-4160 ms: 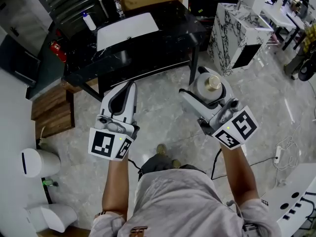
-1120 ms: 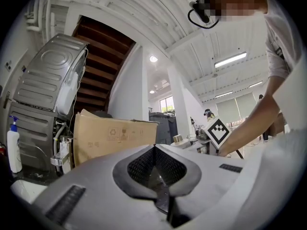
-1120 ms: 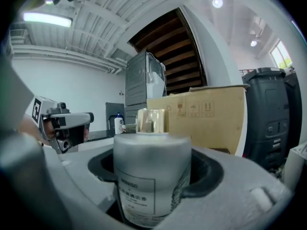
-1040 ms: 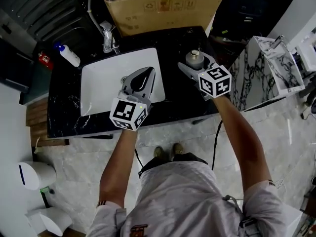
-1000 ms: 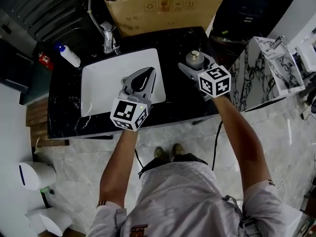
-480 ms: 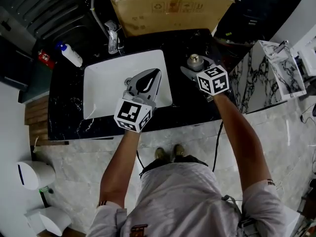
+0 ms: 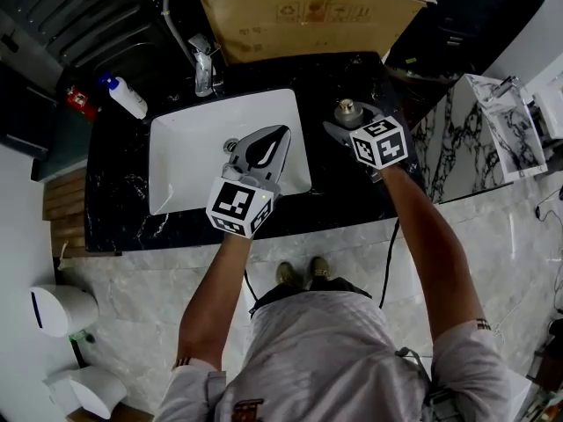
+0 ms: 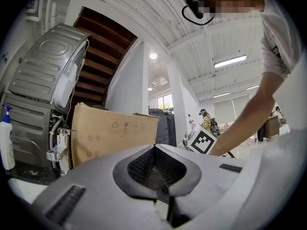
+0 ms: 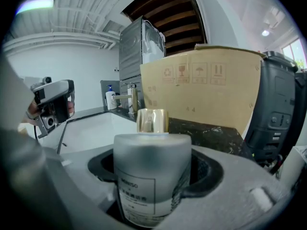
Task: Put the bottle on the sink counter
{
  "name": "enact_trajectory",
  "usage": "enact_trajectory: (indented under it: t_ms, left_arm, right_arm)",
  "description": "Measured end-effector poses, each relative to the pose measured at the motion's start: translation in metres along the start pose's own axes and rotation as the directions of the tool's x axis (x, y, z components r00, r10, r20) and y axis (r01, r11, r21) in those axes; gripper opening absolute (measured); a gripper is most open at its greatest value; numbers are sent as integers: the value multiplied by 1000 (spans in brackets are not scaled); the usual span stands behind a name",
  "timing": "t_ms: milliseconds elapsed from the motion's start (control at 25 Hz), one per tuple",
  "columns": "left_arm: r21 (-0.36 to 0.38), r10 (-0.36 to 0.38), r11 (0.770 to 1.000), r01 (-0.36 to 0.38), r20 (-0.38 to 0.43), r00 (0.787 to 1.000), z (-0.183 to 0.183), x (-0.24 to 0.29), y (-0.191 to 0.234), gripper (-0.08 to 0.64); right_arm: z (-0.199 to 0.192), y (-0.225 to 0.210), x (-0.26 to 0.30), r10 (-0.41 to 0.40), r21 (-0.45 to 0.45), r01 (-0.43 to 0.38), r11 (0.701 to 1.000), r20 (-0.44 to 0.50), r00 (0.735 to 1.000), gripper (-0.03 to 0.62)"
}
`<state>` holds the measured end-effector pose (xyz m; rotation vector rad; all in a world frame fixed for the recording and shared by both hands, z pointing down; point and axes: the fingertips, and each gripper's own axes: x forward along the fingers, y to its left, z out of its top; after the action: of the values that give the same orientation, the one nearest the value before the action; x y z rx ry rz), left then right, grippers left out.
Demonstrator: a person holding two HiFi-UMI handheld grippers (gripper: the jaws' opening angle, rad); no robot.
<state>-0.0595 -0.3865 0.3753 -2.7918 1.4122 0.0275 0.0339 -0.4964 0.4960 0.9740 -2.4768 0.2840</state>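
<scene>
The right gripper (image 9: 156, 169) has its jaws clamped on the frosted bottle (image 9: 152, 150), upright over the black tabletop (image 7: 339, 187) right of the sink basin (image 7: 185, 165). If let go early or tilted, the bottle could topple. The left gripper (image 7: 266, 146), over the basin, has its jaws pressed together on nothing.

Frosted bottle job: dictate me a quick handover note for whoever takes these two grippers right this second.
Left gripper: jaws shut, empty, hovering over the white rectangular sink basin.
Right gripper: shut on the frosted grey bottle with a gold cap, which stands upright.
The bottle is over the black marble sink counter, right of the basin; whether its base touches the counter cannot be told.
Done: bottle brought to the counter.
Left: set it down on the counter, open the right jaws, back away.
</scene>
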Motion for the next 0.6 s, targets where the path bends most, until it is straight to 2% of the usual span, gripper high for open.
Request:
enact_trajectory:
  t_ms: [600]
  left_arm:
    - [-13, -8, 1000, 8, -3, 1000, -6, 0, -1, -2]
  right_arm:
    - [-5, 4, 2, 24, 8, -24, 1000, -28, 999, 337]
